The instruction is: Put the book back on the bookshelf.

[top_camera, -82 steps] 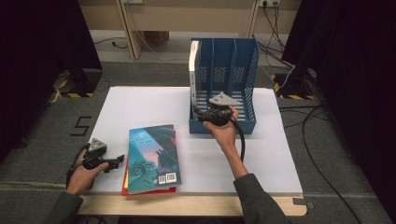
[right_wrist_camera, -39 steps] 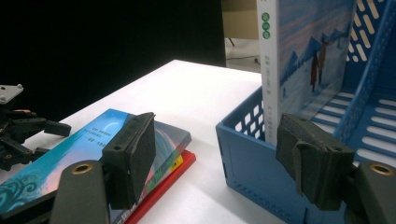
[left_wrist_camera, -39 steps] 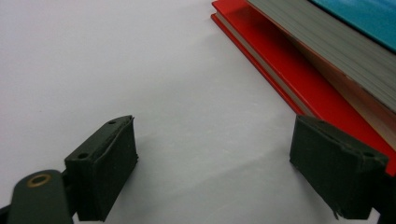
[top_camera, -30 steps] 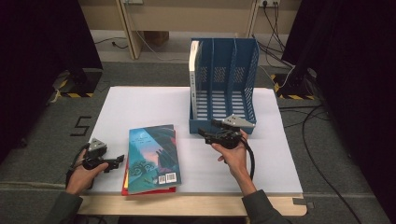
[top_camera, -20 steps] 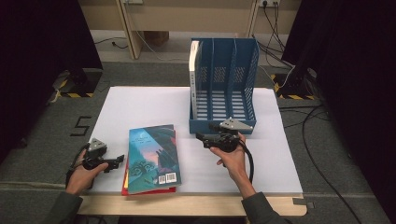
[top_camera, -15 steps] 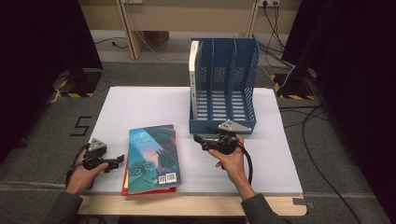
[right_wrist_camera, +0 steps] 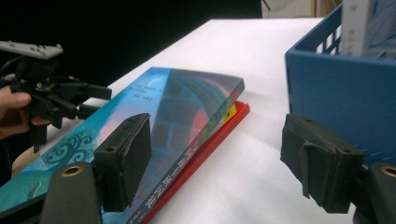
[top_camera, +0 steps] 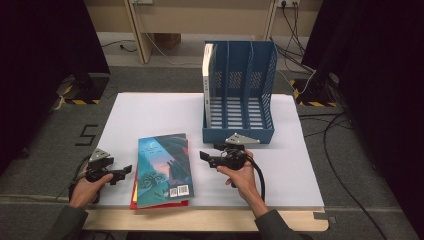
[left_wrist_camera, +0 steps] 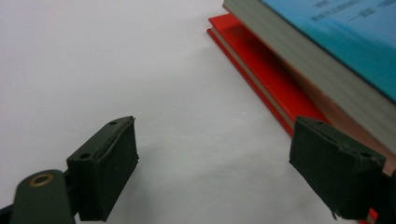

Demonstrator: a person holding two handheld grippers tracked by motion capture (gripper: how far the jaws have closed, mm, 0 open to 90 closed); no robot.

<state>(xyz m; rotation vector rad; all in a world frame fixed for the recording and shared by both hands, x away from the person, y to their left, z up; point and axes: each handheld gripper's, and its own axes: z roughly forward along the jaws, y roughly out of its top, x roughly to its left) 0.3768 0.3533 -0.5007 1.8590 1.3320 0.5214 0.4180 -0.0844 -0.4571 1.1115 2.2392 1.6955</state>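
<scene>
A teal-covered book [top_camera: 162,167] lies on a red book [top_camera: 134,192] at the table's front left. My left gripper [top_camera: 127,171] rests just left of this stack, open; in the left gripper view its jaws [left_wrist_camera: 215,177] span bare table, with the red book [left_wrist_camera: 266,79] by the right jaw. My right gripper [top_camera: 205,157] is held low between the stack and the blue file rack [top_camera: 240,135], pointing left at the books. Its jaws [right_wrist_camera: 217,158] have just been opening, with nothing between them. A white book [top_camera: 206,62] stands in the rack's left compartment.
The white table [top_camera: 160,112] has free room behind the books and right of the rack. Cables run over the floor at the right. The left gripper [right_wrist_camera: 100,101] also shows beyond the teal book [right_wrist_camera: 154,107] in the right gripper view.
My right gripper has come away from the rack's front, moving left and down toward the books. The left gripper and the books have stayed where they were.
</scene>
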